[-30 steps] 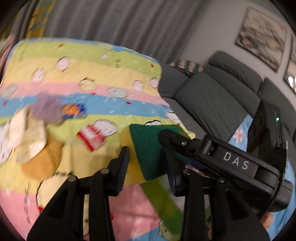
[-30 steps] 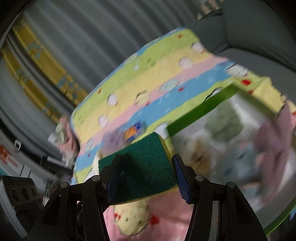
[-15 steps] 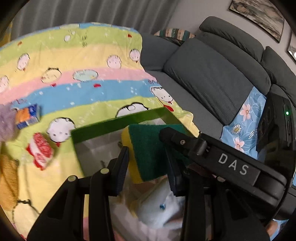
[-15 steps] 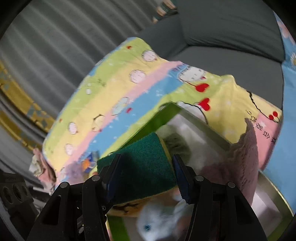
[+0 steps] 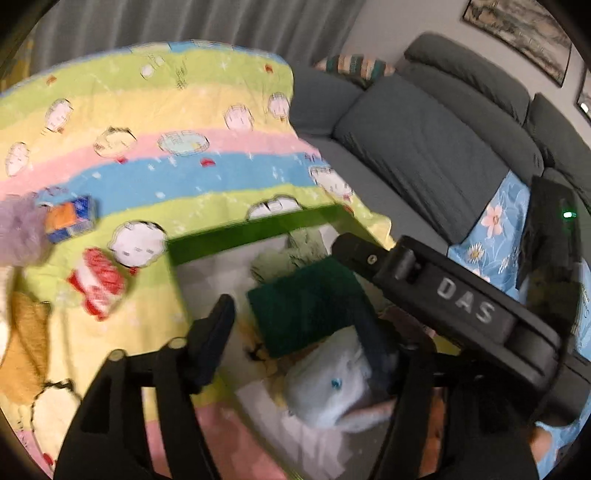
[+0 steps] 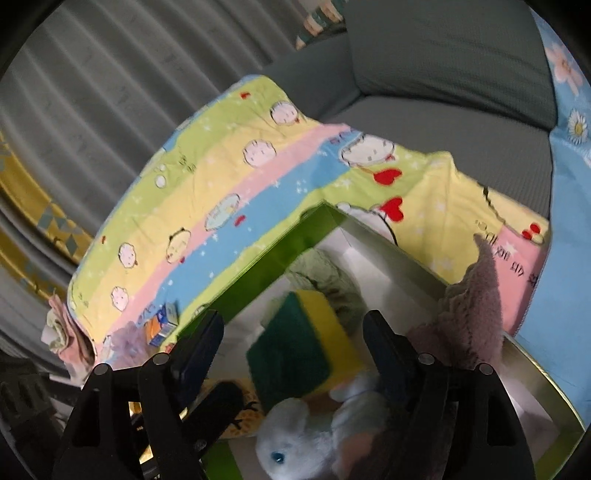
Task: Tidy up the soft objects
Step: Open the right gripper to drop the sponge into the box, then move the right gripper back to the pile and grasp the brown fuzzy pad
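- My left tool (image 5: 295, 332) and right tool (image 6: 293, 343) are both opening; the green-and-yellow sponge (image 6: 299, 347) sits loose between the pads, over the green-rimmed box (image 6: 280, 251)
- A white plush (image 6: 295, 443) lies in that box
- The box rests on a striped cartoon blanket (image 5: 155, 155); grey sofa (image 5: 424, 147) and curtains (image 6: 110, 92) lie beyond

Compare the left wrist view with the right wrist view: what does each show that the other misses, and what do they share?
Left wrist only: the right gripper's body marked DAS, a red-and-white soft item on the blanket, framed pictures on the wall.
Right wrist only: the sponge's yellow side, a mauve fuzzy cloth draped over the box edge.
Both: the green-rimmed box, the green sponge loose between opening jaws, the white plush, the striped blanket, the grey sofa.
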Demonstrator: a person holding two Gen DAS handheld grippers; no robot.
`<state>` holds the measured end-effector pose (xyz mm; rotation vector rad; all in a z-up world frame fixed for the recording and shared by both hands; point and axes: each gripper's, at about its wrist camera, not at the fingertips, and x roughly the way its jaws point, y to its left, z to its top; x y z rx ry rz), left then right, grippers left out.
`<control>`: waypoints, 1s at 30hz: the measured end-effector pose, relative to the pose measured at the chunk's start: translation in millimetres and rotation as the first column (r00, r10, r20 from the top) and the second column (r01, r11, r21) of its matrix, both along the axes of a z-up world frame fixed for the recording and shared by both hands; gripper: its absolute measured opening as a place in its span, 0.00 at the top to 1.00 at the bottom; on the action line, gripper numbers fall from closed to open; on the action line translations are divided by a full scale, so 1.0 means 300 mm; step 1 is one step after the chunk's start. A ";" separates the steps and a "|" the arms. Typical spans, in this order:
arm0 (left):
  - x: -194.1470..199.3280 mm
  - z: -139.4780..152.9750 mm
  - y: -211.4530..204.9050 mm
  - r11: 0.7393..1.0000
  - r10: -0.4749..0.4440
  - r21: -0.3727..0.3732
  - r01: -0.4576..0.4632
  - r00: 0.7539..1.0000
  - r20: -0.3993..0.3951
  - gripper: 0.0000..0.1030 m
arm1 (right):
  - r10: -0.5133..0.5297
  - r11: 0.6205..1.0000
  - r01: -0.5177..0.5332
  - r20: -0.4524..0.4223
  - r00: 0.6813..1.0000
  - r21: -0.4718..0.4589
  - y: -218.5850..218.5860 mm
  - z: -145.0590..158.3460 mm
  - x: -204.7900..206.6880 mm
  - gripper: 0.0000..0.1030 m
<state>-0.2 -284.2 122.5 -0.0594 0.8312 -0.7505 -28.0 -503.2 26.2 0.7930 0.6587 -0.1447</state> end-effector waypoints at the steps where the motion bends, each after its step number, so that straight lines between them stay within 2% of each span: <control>1: -0.010 0.009 0.025 1.000 0.010 -0.010 -0.010 1.000 0.006 0.23 | -0.007 1.000 0.007 0.012 1.000 -0.017 0.008 0.013 -0.009 0.19; 6: -0.066 0.032 0.225 0.989 0.058 -0.132 -0.060 0.998 -0.019 0.14 | -0.024 0.998 0.028 0.069 0.997 -0.055 0.054 0.063 -0.047 0.16; 9: -0.104 0.021 0.348 0.977 0.107 -0.178 -0.115 0.993 -0.056 0.14 | 0.019 0.997 -0.011 0.109 0.994 -0.072 0.103 0.090 -0.061 0.08; 11: -0.122 0.014 0.412 0.972 0.142 -0.176 -0.153 0.987 -0.074 0.14 | 0.056 0.993 -0.039 0.146 0.988 -0.114 0.149 0.112 -0.080 0.08; 15: -0.164 -0.003 0.572 0.960 0.253 -0.111 -0.257 0.966 -0.052 0.14 | 0.096 0.975 -0.055 0.186 0.978 -0.215 0.249 0.151 -0.109 0.08; 20: -0.181 -0.051 0.771 0.918 0.391 -0.046 -0.393 0.920 -0.033 0.14 | 0.197 0.963 -0.146 0.218 0.956 -0.227 0.368 0.169 -0.095 0.08; 22: -0.187 -0.084 0.856 0.882 0.471 -0.011 -0.471 0.882 0.000 0.14 | 0.233 0.959 -0.179 0.253 0.939 -0.218 0.414 0.179 -0.098 0.08; 24: -0.194 -0.128 0.938 0.842 0.539 -0.008 -0.539 0.841 0.037 0.14 | 0.277 0.954 -0.227 0.288 0.917 -0.195 0.461 0.186 -0.096 0.08; 26: -0.189 -0.174 1.004 0.804 0.595 -0.004 -0.595 0.804 0.019 0.15 | 0.322 0.945 -0.286 0.303 0.897 -0.157 0.503 0.178 -0.084 0.08; 28: -0.161 -0.205 1.056 0.774 0.632 0.004 -0.633 0.773 -0.047 0.15 | 0.353 0.936 -0.339 0.299 0.887 -0.098 0.541 0.157 -0.061 0.08; 30: -0.162 -0.201 1.078 0.767 0.640 -0.011 -0.641 0.767 -0.054 0.15 | 0.369 0.928 -0.365 0.277 0.887 -0.068 0.584 0.136 -0.043 0.08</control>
